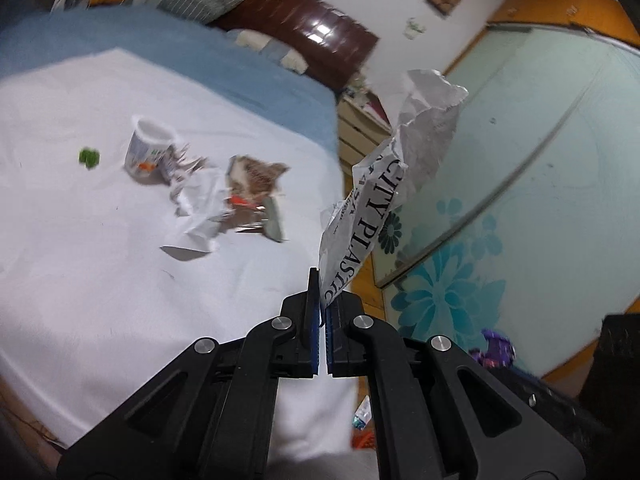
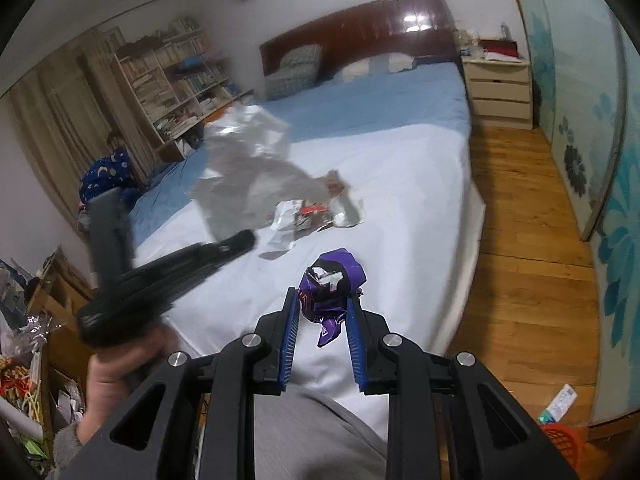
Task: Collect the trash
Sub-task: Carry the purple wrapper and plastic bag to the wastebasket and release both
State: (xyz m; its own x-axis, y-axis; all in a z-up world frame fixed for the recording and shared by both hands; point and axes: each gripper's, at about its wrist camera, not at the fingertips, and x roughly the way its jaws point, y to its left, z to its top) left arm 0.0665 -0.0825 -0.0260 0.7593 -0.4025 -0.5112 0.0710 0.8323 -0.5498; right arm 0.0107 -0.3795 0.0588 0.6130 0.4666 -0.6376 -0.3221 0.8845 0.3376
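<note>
Left wrist view: left gripper jaws pinched shut on white plastic bag, long axis running up and away. Right gripper jaws part-open, clamping purple wrapper. Remaining litter pile on bed, ahead-left of left jaws; left hand nearer by my judgement.

Motion blur smears the left gripper and its white plastic bag in the right wrist view. The trash pile on the bed is too blurred to sort. The orange basket is cut off by the gripper's frame.
</note>
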